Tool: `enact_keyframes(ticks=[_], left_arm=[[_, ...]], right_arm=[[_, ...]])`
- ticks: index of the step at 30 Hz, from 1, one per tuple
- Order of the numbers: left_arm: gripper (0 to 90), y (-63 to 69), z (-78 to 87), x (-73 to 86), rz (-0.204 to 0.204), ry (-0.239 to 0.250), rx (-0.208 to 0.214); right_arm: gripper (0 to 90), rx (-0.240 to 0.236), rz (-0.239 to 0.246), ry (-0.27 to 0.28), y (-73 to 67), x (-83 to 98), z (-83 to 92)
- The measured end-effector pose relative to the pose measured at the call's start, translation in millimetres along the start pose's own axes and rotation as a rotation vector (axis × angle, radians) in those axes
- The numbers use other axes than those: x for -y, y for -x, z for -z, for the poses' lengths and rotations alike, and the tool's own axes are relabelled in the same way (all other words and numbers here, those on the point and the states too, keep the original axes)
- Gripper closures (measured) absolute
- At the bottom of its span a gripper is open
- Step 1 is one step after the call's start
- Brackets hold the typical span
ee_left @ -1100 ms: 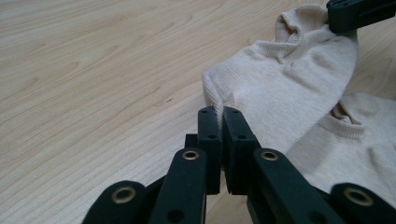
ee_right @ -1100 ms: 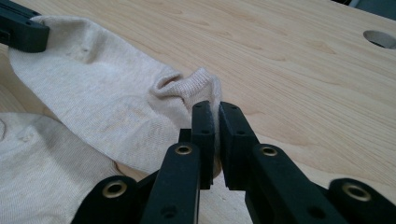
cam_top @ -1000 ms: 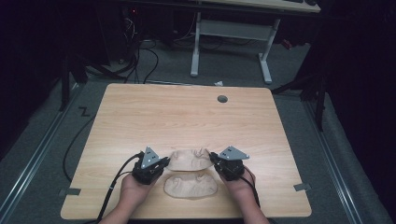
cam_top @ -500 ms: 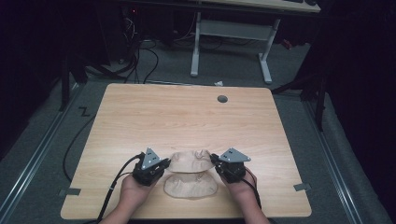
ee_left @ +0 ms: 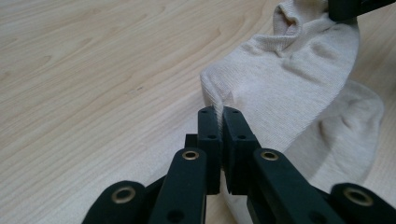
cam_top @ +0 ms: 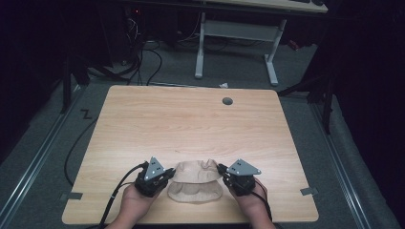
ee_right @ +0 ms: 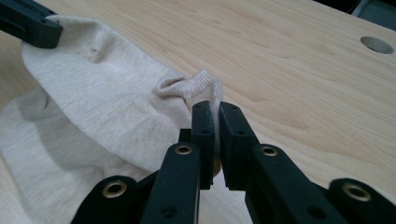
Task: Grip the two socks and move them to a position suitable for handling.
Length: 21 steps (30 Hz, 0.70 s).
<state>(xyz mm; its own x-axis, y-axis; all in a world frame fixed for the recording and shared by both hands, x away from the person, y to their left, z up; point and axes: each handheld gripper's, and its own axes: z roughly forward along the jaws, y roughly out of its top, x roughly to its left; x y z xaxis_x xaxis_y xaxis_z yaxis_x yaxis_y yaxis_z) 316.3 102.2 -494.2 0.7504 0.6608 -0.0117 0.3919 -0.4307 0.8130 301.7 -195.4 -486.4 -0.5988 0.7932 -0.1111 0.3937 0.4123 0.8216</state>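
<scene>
Cloth (cam_top: 195,179) is lying at the near edge of the surface (cam_top: 191,124); soft and light, it is sagging while your left claw (ee_left: 219,114) and right claw (ee_right: 215,112) are pinching its opposite edges.

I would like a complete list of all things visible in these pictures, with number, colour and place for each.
beige knitted sock: one or perhaps two, I cannot tell; beige; near edge of the table, between the two tools, one part lifted above a part lying flat.
light wooden table: one; pale wood; centre of the high view.
round cable hole: one; grey; far right part of the table top.
white metal desk frame: one; white; on the floor behind the table.
grey tape pieces: two; grey; left and right table edges near the person.
left tool: one; black; shut on the sock's left end.
right tool: one; black; shut on the sock's ribbed end.
person's hands: two; bottom of the high view.
</scene>
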Motion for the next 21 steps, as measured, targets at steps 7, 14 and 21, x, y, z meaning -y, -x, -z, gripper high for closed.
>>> enact_keyframes(ticks=[7, 14, 21], left_arm=[[86.7, 10.5, 3.5, 2.7, -0.01, -0.027, 0.007], [86.5, 18.2, 13.3, 6.6, -0.012, -0.032, 0.029], [86.3, 22.7, 12.9, 14.1, -0.026, -0.074, 0.033]], right_arm=[[85.0, -0.017, 0.019, -0.006, -8.8, 7.8, 10.8], [84.9, -0.039, 0.006, -0.03, -12.2, 18.0, 17.8], [84.9, -0.06, 0.013, -0.055, -18.5, 23.5, 17.0]])
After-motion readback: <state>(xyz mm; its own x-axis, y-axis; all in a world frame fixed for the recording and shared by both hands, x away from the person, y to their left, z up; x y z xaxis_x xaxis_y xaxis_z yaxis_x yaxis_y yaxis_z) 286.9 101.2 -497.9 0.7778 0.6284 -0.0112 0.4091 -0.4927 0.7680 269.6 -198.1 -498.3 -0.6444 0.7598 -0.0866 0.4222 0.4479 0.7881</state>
